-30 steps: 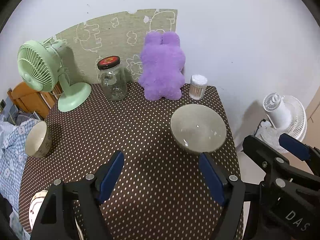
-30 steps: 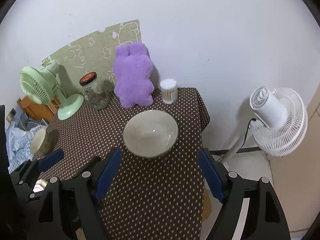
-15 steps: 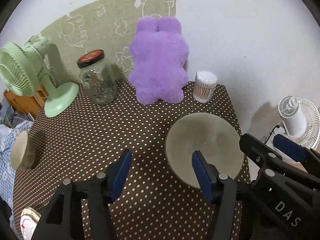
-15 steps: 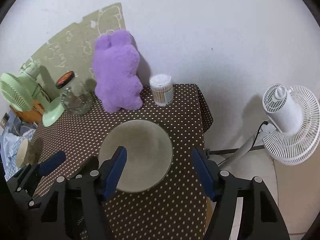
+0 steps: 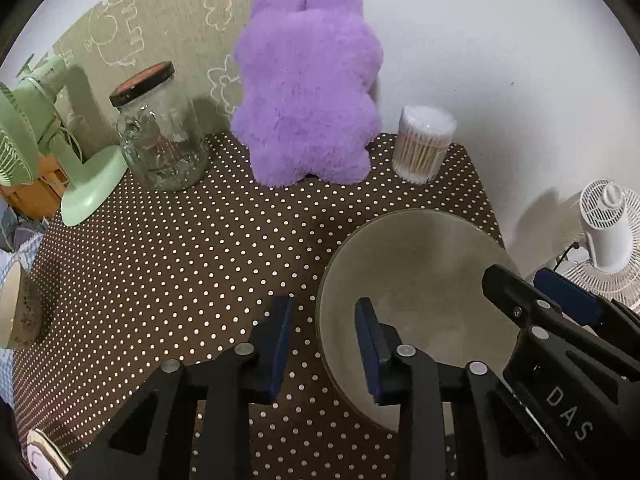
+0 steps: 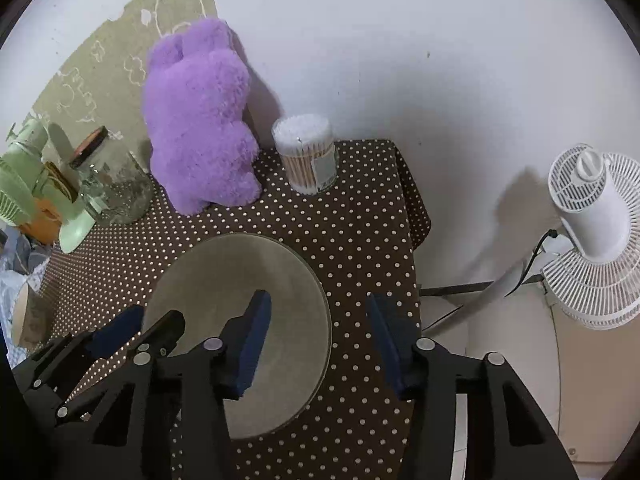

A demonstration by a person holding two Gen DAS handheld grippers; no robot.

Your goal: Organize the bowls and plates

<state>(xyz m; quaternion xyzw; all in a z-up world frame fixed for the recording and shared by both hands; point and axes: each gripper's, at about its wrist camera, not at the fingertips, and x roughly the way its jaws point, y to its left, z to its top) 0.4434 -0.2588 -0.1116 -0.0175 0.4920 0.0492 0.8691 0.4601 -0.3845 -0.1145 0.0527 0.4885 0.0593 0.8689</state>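
A plain white wall point(image 6: 400, 40) stands behind the tabletop point(image 5: 180, 260), which wears a brown cloth with white dots. A green sheet with drawn elephants point(image 5: 168, 20) is fixed low on the wall at the left. A white fan point(image 6: 592, 236) stands on the pale floor point(image 6: 520, 360) to the right, its shadow falling on the wall.

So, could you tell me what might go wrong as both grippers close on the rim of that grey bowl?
1. The grey bowl sits near the table edge; uneven closing by the left gripper and right gripper could tip it or push it off.
2. Each has one finger inside and one outside the rim; the smooth wall could slip between the pads.
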